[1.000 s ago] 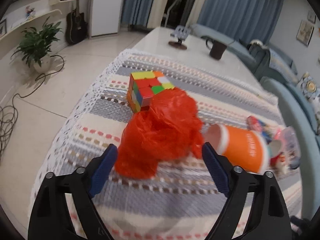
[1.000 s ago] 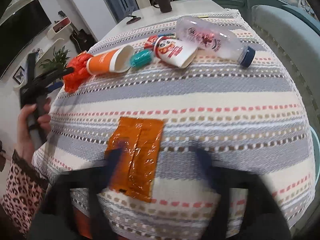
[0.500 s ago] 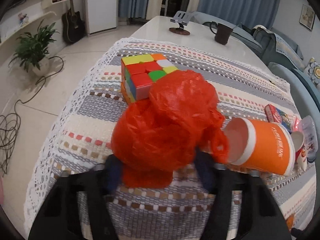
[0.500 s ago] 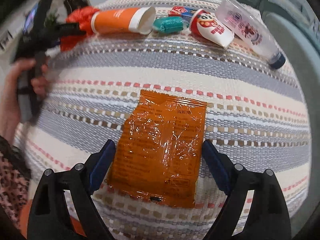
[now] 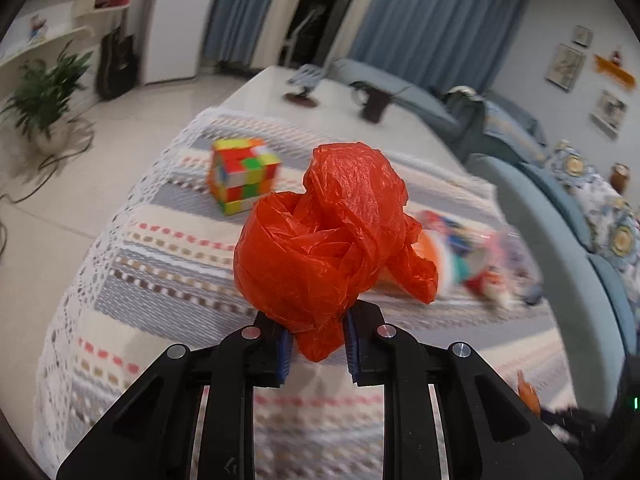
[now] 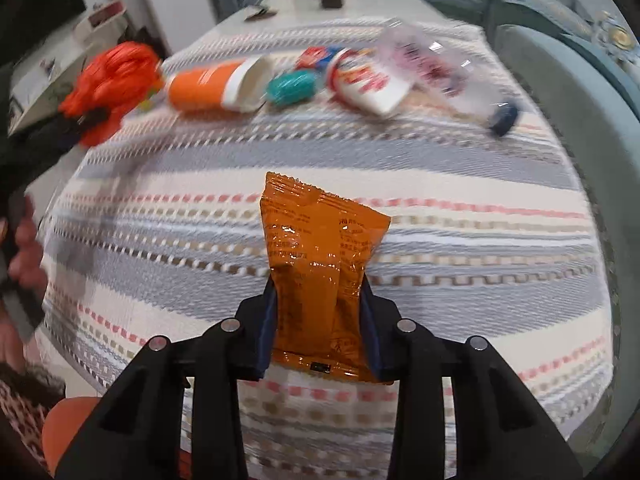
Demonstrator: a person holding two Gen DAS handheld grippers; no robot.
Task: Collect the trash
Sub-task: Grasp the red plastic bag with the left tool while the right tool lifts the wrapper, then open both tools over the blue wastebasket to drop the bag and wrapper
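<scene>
Left gripper pinches the crumpled red plastic bag, lifted off the striped tablecloth; Rubik's cube far left. Right gripper, jaws just closing, clamps the orange snack packet at the near edge. Far side: orange cup, teal capsule, printed paper cup, clear bottle, all lying tipped over.
</scene>
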